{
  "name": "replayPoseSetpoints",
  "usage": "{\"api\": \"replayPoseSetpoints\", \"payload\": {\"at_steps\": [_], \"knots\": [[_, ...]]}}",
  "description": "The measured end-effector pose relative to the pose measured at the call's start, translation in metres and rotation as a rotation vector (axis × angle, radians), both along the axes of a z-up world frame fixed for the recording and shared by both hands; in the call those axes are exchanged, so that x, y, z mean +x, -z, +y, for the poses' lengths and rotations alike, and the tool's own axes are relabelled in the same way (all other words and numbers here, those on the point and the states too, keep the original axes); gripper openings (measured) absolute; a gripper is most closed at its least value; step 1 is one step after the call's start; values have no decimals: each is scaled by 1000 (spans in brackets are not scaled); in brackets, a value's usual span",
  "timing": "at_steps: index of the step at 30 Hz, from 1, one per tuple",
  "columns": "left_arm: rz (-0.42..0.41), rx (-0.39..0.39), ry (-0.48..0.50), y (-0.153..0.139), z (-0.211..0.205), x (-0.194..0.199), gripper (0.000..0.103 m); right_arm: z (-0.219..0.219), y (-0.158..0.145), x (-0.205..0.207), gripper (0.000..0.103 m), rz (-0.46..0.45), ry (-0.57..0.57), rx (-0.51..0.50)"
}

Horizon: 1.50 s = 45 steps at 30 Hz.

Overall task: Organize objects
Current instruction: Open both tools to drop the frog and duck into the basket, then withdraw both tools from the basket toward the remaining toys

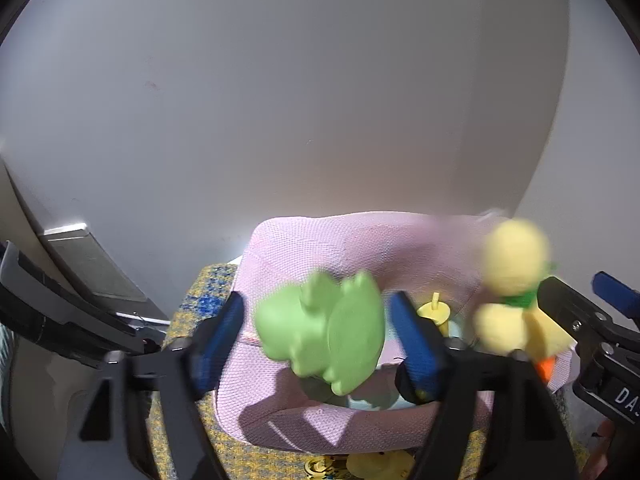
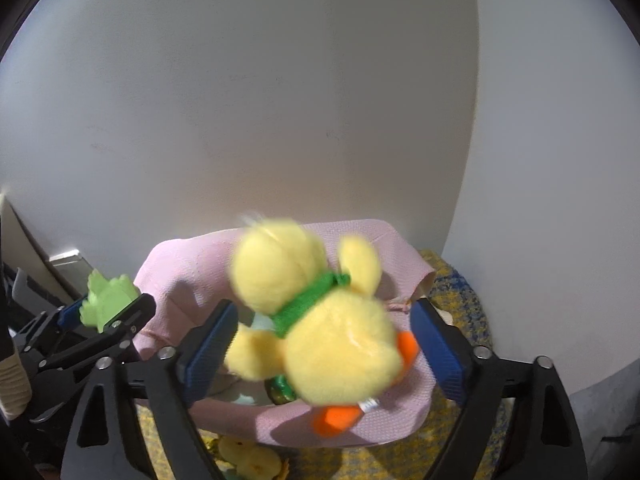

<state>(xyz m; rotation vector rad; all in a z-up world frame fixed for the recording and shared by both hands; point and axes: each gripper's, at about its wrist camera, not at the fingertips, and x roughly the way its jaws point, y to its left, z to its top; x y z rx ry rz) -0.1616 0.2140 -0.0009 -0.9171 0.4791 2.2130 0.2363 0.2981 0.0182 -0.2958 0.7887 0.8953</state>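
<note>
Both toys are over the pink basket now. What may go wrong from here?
1. The yellow duck hangs between open jaws of the right gripper, near the pink basket front rim; it might bounce out.
2. The green toy could land on the small yellow cup.

**Two toys over the basket**

My left gripper (image 1: 316, 340) had the frog toy (image 1: 320, 336) between its jaws, above the fabric basket (image 1: 304, 244). To its right, my right gripper (image 2: 322, 344) had the plush duck (image 2: 320, 320) over the same basket. The basket sat on a mat (image 1: 200, 292), a wall (image 1: 280, 100) behind it.
</note>
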Motion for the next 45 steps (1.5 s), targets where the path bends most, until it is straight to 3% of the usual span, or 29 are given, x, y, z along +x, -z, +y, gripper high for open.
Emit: {"api": "replayPoseSetpoints", "payload": {"at_steps": [1, 7, 15, 17, 23, 45], "knots": [[8, 6, -11, -2, -2, 1, 93, 0, 0, 1, 95, -3, 3, -1], [9, 12, -22, -9, -12, 7, 95, -9, -8, 12, 95, 0, 32, 0], [21, 33, -28, -21, -37, 22, 97, -67, -8, -13, 95, -19, 62, 12], [24, 37, -30, -24, -44, 27, 99, -59, 3, -18, 95, -24, 64, 12], [26, 46, -31, -27, -67, 41, 100, -66, -6, -48, 95, -35, 69, 11], [12, 36, -16, 6, -118, 76, 100, -108, 23, -92, 95, -15, 66, -10]]}}
